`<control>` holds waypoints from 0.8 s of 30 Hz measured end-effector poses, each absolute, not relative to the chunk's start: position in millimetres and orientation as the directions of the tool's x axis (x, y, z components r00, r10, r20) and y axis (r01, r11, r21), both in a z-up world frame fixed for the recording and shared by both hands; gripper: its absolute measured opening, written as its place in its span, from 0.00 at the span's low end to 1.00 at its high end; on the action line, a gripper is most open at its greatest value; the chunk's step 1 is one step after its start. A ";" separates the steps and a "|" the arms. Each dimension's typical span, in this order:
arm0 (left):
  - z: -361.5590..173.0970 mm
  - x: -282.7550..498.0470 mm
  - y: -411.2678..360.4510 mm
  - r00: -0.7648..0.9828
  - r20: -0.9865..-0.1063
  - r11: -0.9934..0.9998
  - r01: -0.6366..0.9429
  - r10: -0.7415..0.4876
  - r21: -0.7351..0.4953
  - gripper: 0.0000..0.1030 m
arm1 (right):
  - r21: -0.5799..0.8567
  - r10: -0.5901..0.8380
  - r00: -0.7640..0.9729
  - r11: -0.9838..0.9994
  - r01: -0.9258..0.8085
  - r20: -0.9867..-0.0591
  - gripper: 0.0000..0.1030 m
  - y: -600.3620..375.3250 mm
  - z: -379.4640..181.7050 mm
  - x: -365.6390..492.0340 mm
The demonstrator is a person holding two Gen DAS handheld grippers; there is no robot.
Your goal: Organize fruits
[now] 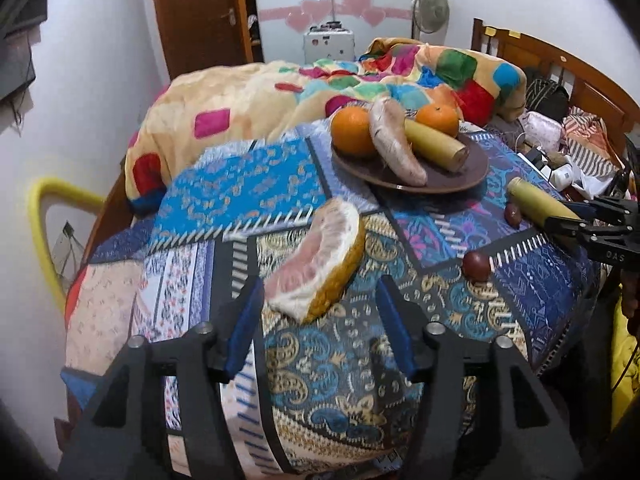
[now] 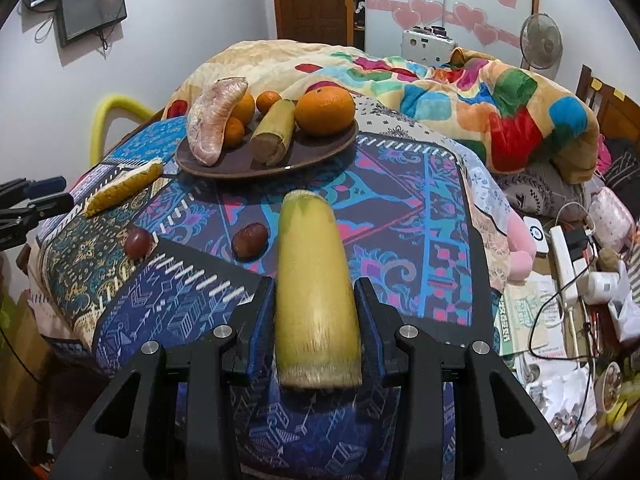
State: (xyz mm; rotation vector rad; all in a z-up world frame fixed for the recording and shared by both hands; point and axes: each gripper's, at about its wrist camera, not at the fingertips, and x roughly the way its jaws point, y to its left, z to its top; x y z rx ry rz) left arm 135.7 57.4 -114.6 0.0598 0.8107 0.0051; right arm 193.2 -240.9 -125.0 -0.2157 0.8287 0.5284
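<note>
A pomelo wedge (image 1: 320, 256) with yellow rind lies on the patterned cloth (image 1: 352, 360), its near end just ahead of my left gripper (image 1: 320, 320). That gripper is open and its pads are off the wedge. My right gripper (image 2: 316, 308) is shut on a yellow-green stalk piece (image 2: 312, 280) held above the cloth. A brown plate (image 2: 320, 152) at the back carries oranges (image 2: 326, 110), a peeled pomelo segment (image 2: 210, 120) and a second stalk piece (image 2: 274, 132). Two dark red small fruits (image 2: 250, 240) (image 2: 138, 242) rest on the cloth.
A colourful blanket (image 2: 480, 100) is heaped behind the plate. To the right lie a power strip (image 2: 564, 260), cables, papers and bags. A yellow chair frame (image 1: 44, 216) stands at the left edge, a fan (image 2: 540, 40) near the wall.
</note>
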 end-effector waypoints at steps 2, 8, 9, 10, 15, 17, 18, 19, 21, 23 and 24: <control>-114.9 143.1 55.9 0.690 -0.723 0.997 0.035 0.023 0.065 0.61 | 0.012 0.359 0.558 0.848 -0.529 -0.748 0.36 -237.0 -124.0 197.2; -140.1 179.8 54.6 0.621 -0.783 0.990 0.098 0.019 0.103 0.62 | -0.017 0.348 0.560 0.838 -0.545 -0.752 0.36 -224.3 -127.3 207.3; -144.7 185.2 54.6 0.612 -0.791 0.989 0.102 0.023 0.108 0.62 | -0.023 0.345 0.560 0.837 -0.547 -0.753 0.36 -223.2 -128.3 206.9; -147.7 189.1 54.1 0.605 -0.795 0.988 0.108 0.026 0.114 0.62 | -0.027 0.343 0.558 0.835 -0.550 -0.756 0.36 -222.1 -129.5 208.2; -152.9 209.0 57.1 0.584 -0.812 0.988 0.139 -0.024 0.071 0.62 | -0.018 0.350 0.545 0.829 -0.558 -0.762 0.36 -221.6 -134.7 215.1; -154.0 215.5 59.6 0.568 -0.821 0.989 0.141 -0.057 0.030 0.60 | -0.016 0.352 0.554 0.834 -0.551 -0.754 0.34 -221.7 -133.4 216.8; -154.5 217.9 61.6 0.561 -0.824 0.990 0.141 -0.077 0.003 0.57 | -0.012 0.354 0.555 0.835 -0.549 -0.752 0.34 -221.3 -133.3 217.3; -154.6 219.8 63.5 0.560 -0.824 0.991 0.135 -0.086 -0.012 0.55 | -0.005 0.360 0.554 0.836 -0.549 -0.751 0.34 -221.4 -133.1 218.1; -153.9 220.8 64.1 0.562 -0.822 0.991 0.133 -0.089 -0.016 0.51 | 0.001 0.364 0.556 0.837 -0.548 -0.747 0.34 -220.8 -132.9 218.8; -153.6 219.6 63.3 0.567 -0.819 0.991 0.132 -0.084 -0.011 0.50 | 0.006 0.371 0.559 0.837 -0.547 -0.742 0.34 -220.8 -131.6 218.2; -153.1 219.0 62.7 0.569 -0.818 0.991 0.130 -0.079 -0.005 0.50 | 0.010 0.375 0.560 0.837 -0.547 -0.739 0.34 -220.9 -131.0 218.3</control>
